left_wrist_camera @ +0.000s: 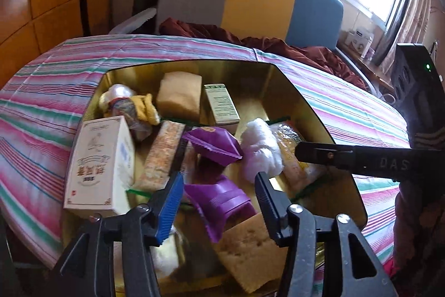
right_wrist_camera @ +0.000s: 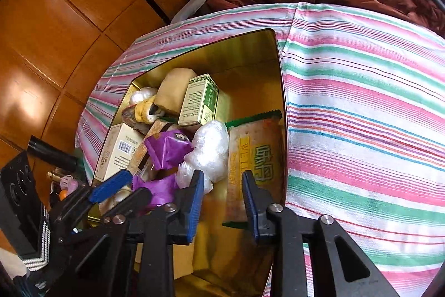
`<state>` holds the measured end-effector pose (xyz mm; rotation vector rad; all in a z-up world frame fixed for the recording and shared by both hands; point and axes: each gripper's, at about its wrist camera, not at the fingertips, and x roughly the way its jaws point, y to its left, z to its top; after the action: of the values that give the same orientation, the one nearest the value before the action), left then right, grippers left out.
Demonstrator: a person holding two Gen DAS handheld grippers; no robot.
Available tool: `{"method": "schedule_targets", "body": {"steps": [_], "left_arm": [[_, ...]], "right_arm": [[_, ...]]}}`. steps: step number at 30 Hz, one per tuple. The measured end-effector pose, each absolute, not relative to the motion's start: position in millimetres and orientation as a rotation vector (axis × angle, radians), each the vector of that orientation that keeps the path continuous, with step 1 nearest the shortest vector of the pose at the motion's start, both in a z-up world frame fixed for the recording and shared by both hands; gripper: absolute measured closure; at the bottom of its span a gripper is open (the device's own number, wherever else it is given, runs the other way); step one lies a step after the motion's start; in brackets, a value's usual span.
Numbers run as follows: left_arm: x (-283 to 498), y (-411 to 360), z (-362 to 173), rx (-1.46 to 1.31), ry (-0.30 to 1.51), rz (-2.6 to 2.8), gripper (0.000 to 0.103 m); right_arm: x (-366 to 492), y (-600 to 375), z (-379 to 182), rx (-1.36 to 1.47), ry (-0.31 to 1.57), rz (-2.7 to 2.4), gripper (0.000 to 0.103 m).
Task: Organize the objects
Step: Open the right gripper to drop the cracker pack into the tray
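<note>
Purple snack packet [left_wrist_camera: 222, 202] lies in the gold tin [left_wrist_camera: 250, 68], between the left gripper's [left_wrist_camera: 219, 176] parted jaws, unpinched. Its slick film may slip, or the cracker pack [left_wrist_camera: 250, 249] beneath may snag. The right gripper [right_wrist_camera: 222, 173], jaws close and empty, risks bumping.

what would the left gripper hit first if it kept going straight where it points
Most likely the purple wrapped snack lying between the open left gripper fingers, in the gold tin. Depth is unclear, so it may already be close.
</note>
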<state>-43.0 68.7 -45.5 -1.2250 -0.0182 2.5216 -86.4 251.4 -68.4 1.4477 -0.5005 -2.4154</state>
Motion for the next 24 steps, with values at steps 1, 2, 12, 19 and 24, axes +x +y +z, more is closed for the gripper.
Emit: {"method": "schedule_targets", "body": {"steps": [1,2,12,19,24], "left_arm": [[-40.4,65.8,-42.4,-1.212,-0.017,2.537,0.045],[-39.3,63.1,-38.1,-1.195,-0.016,2.556,0.045],[-13.0,39.3,13.2,-1.005,-0.058,2.793,0.030],[-5.6,20.8,16.5,-1.017,-0.074,2.888,0.031],[3.1,18.9,16.5,-0.965,-0.012,2.940,0.039]], "right_arm": [[-84.2,251.8,-67.1,1.447,-0.492,-2.428,0.066],[-81.1,251.2,-64.3,1.437,-0.480,-2.443,0.064],[-44.5,227.0,-33.4,1.262,-0.400,-2.558,0.039],[-22.5,207.3,-35.7,1.227,-0.369,-2.577,0.037],[-11.6,197.8,-43.0,1.239,-0.335,-2.581,0.036]]}}
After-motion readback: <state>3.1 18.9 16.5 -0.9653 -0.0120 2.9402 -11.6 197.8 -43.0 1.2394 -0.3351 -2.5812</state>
